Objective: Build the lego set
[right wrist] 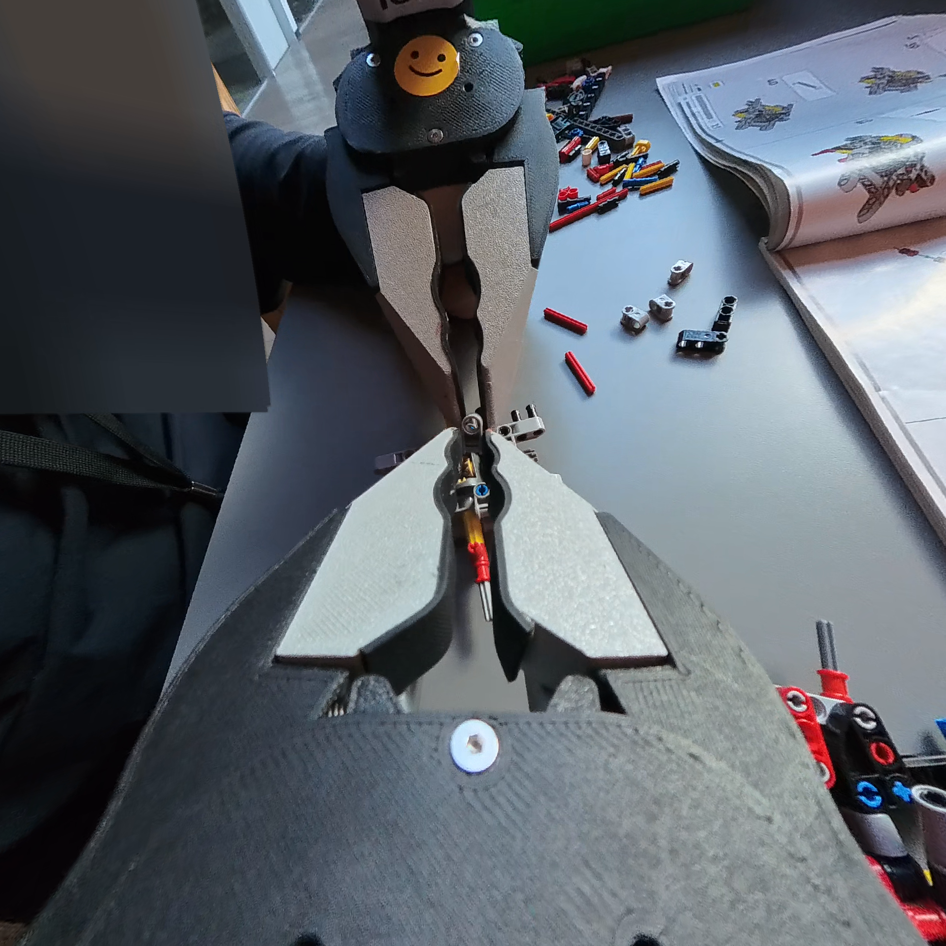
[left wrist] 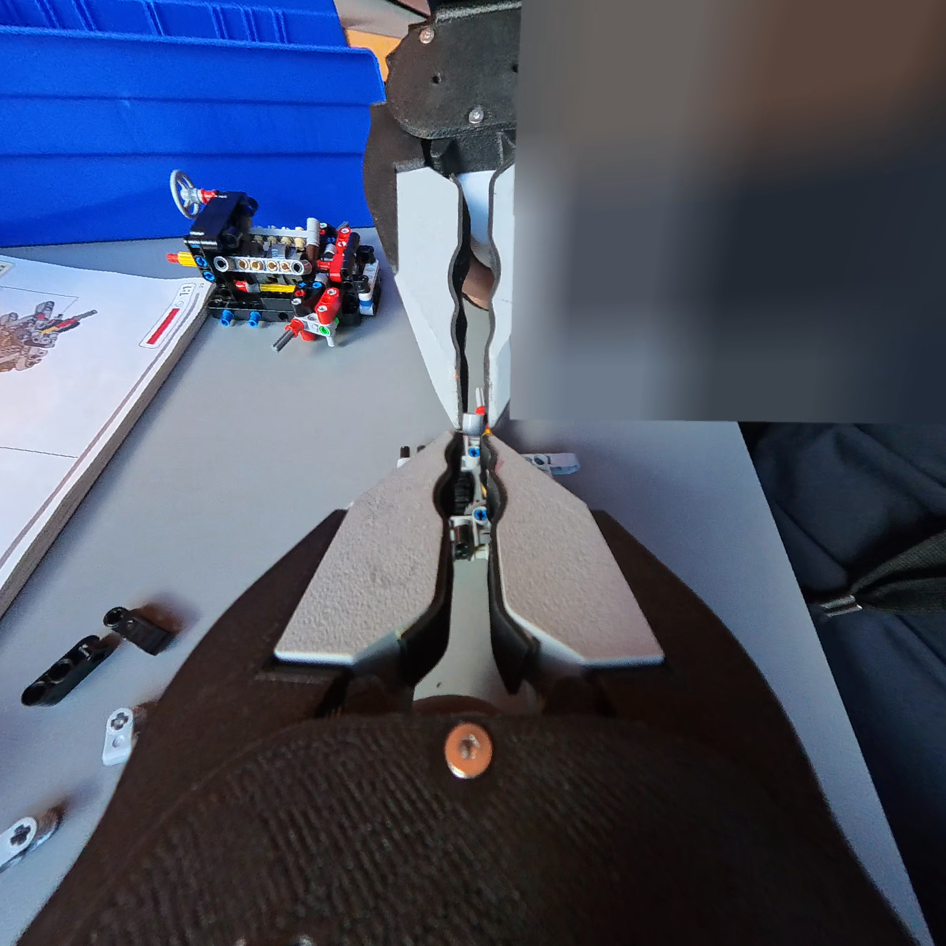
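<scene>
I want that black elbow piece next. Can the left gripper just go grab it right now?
Probably not yet. The left gripper is shut on the small brick assembly, so its fingers are full. The black elbow piece itself lies uncovered on the table.

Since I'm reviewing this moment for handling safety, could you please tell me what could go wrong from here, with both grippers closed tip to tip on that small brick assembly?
1. The left gripper and right gripper clamp the same small brick sub-assembly; uneven pulling might pop it apart.
2. They work near the table edge, so dropped parts may fall off.
3. The grey beam beside the tips could get knocked.

Printed booklet (left wrist: 77, 389), yellow smiley sticker (right wrist: 426, 65)
</scene>
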Demonstrator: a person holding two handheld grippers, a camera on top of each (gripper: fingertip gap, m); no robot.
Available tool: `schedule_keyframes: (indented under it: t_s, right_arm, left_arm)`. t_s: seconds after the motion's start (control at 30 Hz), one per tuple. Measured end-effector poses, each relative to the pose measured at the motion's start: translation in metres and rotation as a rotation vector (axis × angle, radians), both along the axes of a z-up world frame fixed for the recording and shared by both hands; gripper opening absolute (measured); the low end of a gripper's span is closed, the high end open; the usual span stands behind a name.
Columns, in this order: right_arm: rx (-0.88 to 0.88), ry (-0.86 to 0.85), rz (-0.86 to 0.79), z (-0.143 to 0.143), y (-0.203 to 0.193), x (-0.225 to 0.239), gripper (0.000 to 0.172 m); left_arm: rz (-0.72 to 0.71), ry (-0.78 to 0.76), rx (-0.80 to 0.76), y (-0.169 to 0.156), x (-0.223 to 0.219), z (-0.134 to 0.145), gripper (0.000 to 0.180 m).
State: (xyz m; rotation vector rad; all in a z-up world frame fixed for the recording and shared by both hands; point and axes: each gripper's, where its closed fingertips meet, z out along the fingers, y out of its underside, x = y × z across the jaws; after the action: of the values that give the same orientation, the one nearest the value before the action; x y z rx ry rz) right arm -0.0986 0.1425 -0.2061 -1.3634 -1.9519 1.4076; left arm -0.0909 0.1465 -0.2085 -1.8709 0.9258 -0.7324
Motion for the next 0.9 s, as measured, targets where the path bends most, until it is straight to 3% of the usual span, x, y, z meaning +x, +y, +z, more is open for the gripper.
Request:
schedule_keyframes:
  t_s: [0.9]
  right_arm:
    - [0.051,-0.007,0.001,-0.0028,-0.0042,-0.0008,0.004]
  left_arm:
    - [0.000,0.070,0.037,-0.0044,0.0001,-0.0027,0.003]
